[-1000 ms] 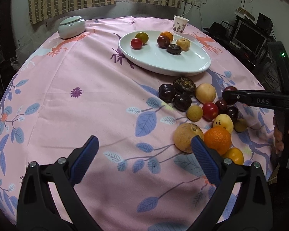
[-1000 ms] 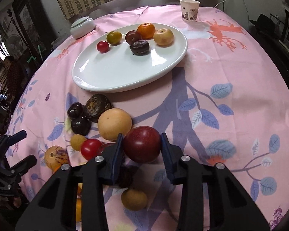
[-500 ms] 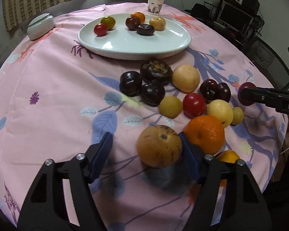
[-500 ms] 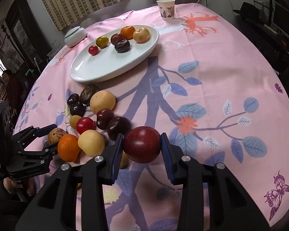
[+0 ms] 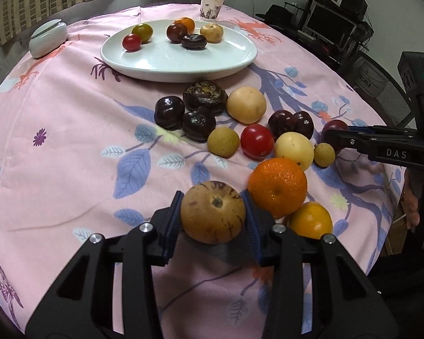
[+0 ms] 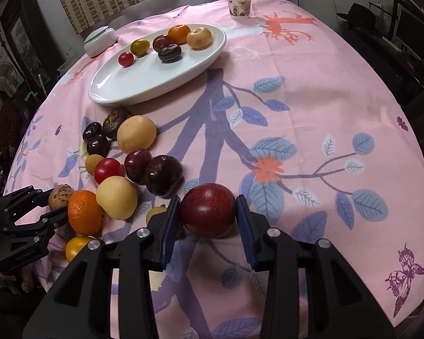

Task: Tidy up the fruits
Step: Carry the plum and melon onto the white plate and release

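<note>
While the left claw [image 5: 213, 216] pinches the speckled tan fruit [image 5: 212, 212] across its middle, jaws having just closed on it, the fruit sits at the near edge of the pile on the tabletop [image 5: 70, 130]. Judged firm, round, smooth: liable to roll, so grip at the widest girth. Right claw [image 6: 207, 214] pinches a dark red plum [image 6: 207, 210] likewise. Count: six fruits on the white plate [image 5: 161, 62]; eleven loose beside it; two gripped. One paper cup [image 5: 210, 5].
</note>
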Tool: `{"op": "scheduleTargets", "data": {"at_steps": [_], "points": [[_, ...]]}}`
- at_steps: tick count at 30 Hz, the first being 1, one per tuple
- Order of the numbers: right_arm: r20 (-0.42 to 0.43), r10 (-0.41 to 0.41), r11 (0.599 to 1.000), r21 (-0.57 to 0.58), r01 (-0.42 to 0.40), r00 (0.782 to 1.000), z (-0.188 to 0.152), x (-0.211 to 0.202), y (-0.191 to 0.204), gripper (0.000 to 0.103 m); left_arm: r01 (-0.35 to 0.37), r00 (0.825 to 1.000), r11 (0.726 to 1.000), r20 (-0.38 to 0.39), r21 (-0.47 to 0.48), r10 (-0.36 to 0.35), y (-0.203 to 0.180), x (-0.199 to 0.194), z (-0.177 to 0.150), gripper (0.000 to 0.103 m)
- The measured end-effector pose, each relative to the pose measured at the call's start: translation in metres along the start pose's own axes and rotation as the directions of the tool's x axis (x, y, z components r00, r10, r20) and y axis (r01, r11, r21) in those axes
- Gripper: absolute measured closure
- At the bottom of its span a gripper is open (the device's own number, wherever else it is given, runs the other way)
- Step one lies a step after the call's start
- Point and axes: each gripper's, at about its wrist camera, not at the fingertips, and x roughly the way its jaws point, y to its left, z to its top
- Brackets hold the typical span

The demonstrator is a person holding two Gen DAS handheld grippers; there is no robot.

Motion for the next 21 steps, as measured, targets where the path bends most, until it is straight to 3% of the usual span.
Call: {"op": "scheduleTargets", "data": {"at_steps": [8, 15, 21], "points": [[0.030, -0.003, 1.000, -0.025, 0.003, 1.000, -0.004, -0.021, 0.017, 0.065, 0.020, 0.998, 0.999, 0.056, -0.029, -0.019, 0.014, -0.020, 0.005, 0.061], [0.082, 0.026, 0.996, -0.090, -0.019, 0.996, 0.013, -0.031, 0.041, 0.064, -0.029, 0.991, 0.999, 0.126, -0.028, 0.033, 0.030, -0.046, 0.041, 0.061], [0.073, 0.093, 0.989, -0.120, -0.083, 0.993, 0.035, -0.025, 0.051, 0.064, -0.050, 0.987, 0.998, 0.148, -0.049, 0.057, 0.045, -0.053, 0.075, 0.061]]}}
